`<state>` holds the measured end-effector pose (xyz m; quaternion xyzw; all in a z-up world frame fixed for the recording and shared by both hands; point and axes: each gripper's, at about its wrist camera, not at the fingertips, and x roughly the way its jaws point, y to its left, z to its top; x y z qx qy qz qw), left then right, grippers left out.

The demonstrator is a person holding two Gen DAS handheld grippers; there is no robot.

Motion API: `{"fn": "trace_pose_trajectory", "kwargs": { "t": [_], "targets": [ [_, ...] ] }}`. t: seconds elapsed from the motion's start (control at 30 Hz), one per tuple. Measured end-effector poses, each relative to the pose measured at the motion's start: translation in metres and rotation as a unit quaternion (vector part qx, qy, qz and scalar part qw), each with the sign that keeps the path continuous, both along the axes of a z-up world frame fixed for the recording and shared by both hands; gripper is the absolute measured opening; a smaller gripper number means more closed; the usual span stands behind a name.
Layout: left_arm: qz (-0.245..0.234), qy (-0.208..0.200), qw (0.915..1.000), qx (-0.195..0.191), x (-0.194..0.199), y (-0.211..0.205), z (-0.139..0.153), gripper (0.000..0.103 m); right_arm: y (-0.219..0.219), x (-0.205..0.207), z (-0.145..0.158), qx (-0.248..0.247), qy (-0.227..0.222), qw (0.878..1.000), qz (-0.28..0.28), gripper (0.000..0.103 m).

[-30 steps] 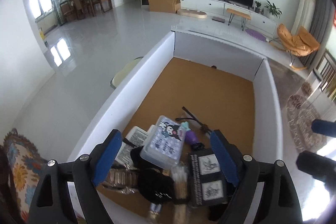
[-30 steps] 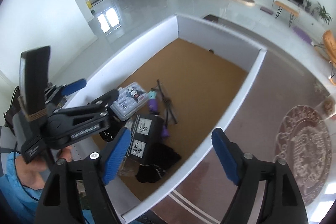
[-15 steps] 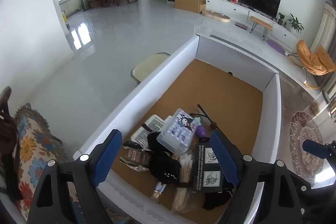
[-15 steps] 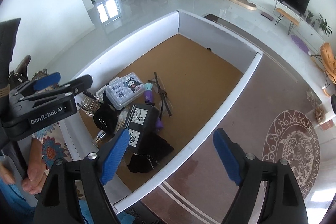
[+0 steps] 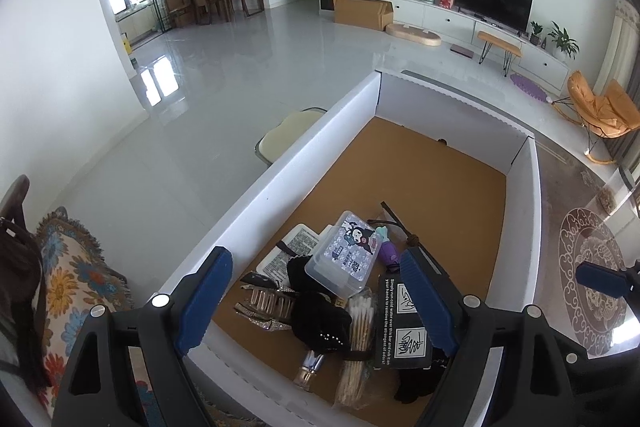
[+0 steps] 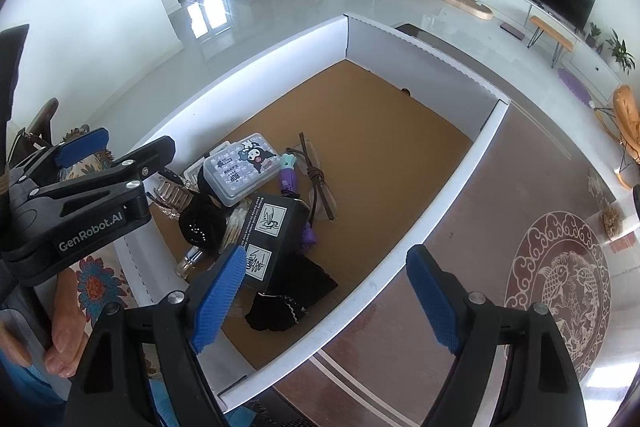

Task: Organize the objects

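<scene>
A white-walled box [image 5: 280,171] [image 6: 248,71] with a brown floor holds a pile at its near end: a clear cartoon-printed case [image 5: 344,253] [image 6: 242,169], a black carton [image 5: 402,323] [image 6: 274,235], cotton swabs [image 5: 356,331], black cloth [image 5: 316,319] [image 6: 286,297], hair clips [image 5: 266,305], a purple item [image 5: 388,251] [image 6: 288,177] and a brown cord [image 6: 316,179]. My left gripper [image 5: 316,303] is open and empty above the pile. My right gripper [image 6: 328,299] is open and empty over the box's near right wall. The left gripper also shows in the right wrist view [image 6: 80,187].
The box stands on a dark table with a round fish-pattern inlay [image 6: 560,291]. A floral cushion [image 5: 68,279] lies to the left, a pale stool [image 5: 288,135] beyond the box. The far half of the box floor [image 5: 420,171] is bare.
Both grippers have pulled back and risen from the box, so more of the pile and near wall shows. The objects have not moved.
</scene>
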<state>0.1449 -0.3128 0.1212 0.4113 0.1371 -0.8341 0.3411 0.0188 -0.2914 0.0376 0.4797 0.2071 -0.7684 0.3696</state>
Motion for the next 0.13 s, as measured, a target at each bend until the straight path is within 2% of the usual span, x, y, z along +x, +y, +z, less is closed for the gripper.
{"fn": "trace_pose_trajectory", "kwargs": {
  "t": [0.13],
  "targets": [
    [0.008, 0.01, 0.9996, -0.026, 0.0038, 0.0063, 0.0037, 0.086, 0.001, -0.0004, -0.0023, 0.0, -0.001, 1.0, -0.002, 0.083]
  ]
}}
